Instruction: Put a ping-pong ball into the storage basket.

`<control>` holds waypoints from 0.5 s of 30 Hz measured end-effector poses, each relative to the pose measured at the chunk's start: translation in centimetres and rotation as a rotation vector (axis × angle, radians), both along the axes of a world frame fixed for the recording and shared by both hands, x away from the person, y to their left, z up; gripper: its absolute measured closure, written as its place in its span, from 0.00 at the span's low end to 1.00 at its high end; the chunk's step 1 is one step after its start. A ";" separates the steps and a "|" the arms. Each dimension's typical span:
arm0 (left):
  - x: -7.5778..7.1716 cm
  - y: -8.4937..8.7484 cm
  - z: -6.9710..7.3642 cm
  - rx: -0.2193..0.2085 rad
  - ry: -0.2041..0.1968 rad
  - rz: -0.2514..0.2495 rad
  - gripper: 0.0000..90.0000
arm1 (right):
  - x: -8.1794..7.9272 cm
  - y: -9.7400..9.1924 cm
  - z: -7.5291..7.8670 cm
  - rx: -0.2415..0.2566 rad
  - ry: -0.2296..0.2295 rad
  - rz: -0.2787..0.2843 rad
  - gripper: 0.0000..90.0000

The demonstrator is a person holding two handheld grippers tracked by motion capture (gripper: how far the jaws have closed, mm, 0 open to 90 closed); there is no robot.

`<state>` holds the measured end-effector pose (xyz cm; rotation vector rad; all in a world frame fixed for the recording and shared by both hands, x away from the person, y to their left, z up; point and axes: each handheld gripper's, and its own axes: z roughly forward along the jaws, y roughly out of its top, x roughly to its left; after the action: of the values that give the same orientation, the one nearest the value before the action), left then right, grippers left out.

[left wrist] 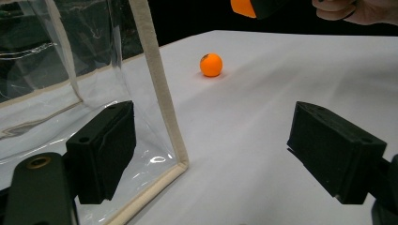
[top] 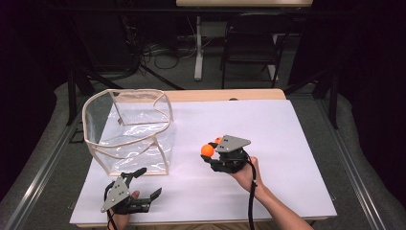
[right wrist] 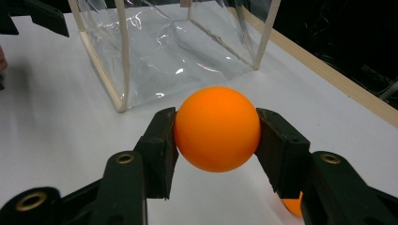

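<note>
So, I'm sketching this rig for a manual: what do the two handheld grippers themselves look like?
Both the left gripper and the right gripper are matte black, each with two blocky jaws on arms with brass-ringed holes. A grey three-cornered plate with small holes sits on top of each, and a black cable trails back. Forearms are bare; no sleeves visible.

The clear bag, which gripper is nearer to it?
Left. The left gripper sits right beside the clear bag, its fingers at a corner; the right gripper, clamping an orange ball, is farther off.
</note>
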<state>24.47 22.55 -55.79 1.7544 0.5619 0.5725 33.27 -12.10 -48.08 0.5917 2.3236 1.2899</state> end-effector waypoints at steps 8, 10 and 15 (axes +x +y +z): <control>0.0 0.0 0.0 -0.001 0.000 0.000 0.17 | 0.5 0.2 0.3 0.007 0.006 0.000 0.56; 0.0 0.0 0.0 -0.001 0.000 0.000 0.17 | 0.5 0.3 0.4 0.006 0.003 0.000 0.56; 0.0 0.0 0.0 -0.001 0.000 -0.001 0.17 | 0.7 0.5 0.6 0.005 0.000 0.005 0.56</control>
<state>24.47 22.57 -55.78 1.7535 0.5617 0.5718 33.99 -11.58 -47.43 0.5885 2.3241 1.2982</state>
